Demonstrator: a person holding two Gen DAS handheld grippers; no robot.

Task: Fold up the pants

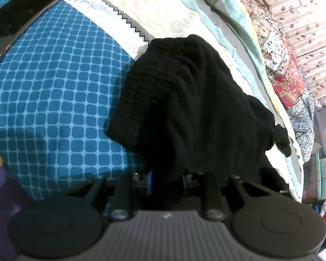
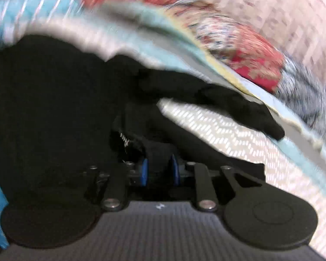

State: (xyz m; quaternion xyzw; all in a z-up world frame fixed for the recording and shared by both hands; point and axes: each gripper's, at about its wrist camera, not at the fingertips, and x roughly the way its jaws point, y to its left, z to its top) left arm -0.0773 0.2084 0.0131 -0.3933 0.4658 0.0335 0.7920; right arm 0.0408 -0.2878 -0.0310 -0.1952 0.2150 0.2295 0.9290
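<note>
Step in hand, by my reading: the lift-and-carry of a fold, both tools gripping the one garment.

Left wrist view, left to right. One dark, flat, glossy phone [image 1: 21, 19] lies at the far left on the blue bed cover with a pale rounded-square print [image 1: 54, 91]. One pair of black knit pants [image 1: 184, 108], ribbed waistband showing at its left edge, is bunched and drapes from the left tool [image 1: 167, 182] out over the bed. One knotted black drawstring end [image 1: 281, 137] hangs at the right. Beyond lie a cream quilt with a pale blue border [image 1: 173, 21] and a red floral patchwork blanket [image 1: 286, 84].

Left tool: nearly pressed together, blue pads pinching a fold of the pants.

Right wrist view, heavily blurred. The same black cloth fills the left and centre [image 2: 54, 108]. Right tool [image 2: 159, 169]: blue pads close together with black cloth between them; I judge it pinching the pants.

Count: one pants, one phone, two tools.

Next move, as a judgement: carry both held edges across together, keep the cloth taut between the tools, lay it flat on the bed before letting go. Risk: bunched layers folding unevenly.
</note>
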